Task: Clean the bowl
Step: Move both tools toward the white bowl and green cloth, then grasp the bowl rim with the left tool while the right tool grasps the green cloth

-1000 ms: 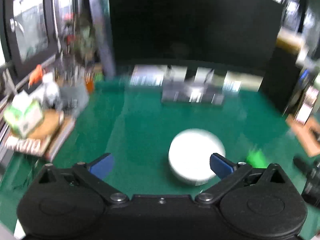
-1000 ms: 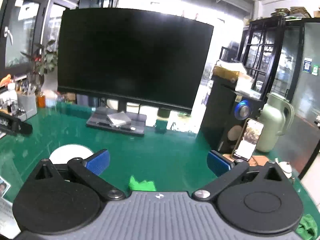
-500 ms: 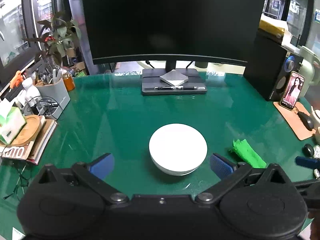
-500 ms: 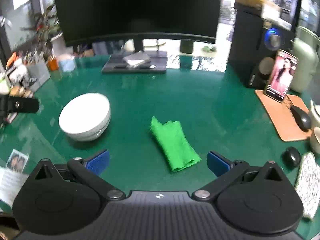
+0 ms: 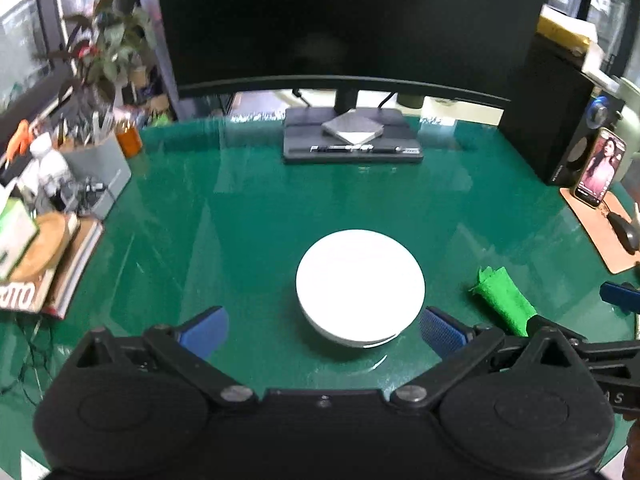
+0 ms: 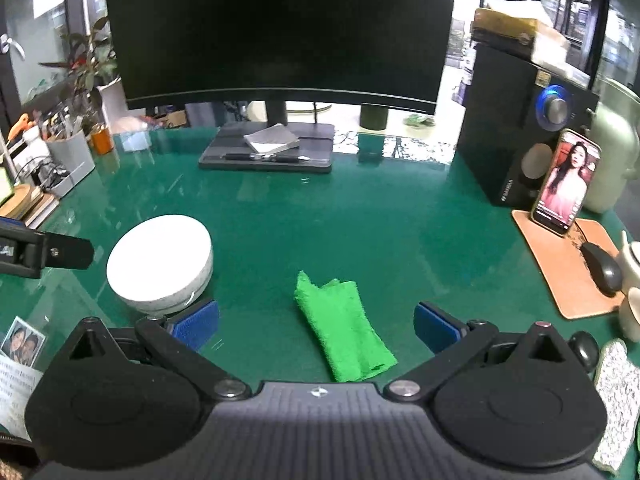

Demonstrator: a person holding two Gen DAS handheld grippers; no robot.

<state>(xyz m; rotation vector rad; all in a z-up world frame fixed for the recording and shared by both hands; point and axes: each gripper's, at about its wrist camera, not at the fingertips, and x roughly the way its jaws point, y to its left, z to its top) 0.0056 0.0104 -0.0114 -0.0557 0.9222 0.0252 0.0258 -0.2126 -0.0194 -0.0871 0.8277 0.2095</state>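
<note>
One white bowl sat upside down on the green table, between the monitor stand and the left gripper. One folded green cloth lay to its right, near but apart from it. Two grippers were in view, each with two blue-padded fingers.

Compared with half a second before, the bowl loomed larger and closer in the left view, its near rim now level with the fingertips; in the right view the cloth had likewise drawn nearer to the fingers.

The left gripper hung low over the table with its fingers spread wide, gripping nothing, the bowl just ahead toward the right finger. The right gripper also stood wide open and empty, its fingers flanking the cloth without touching it.
</note>
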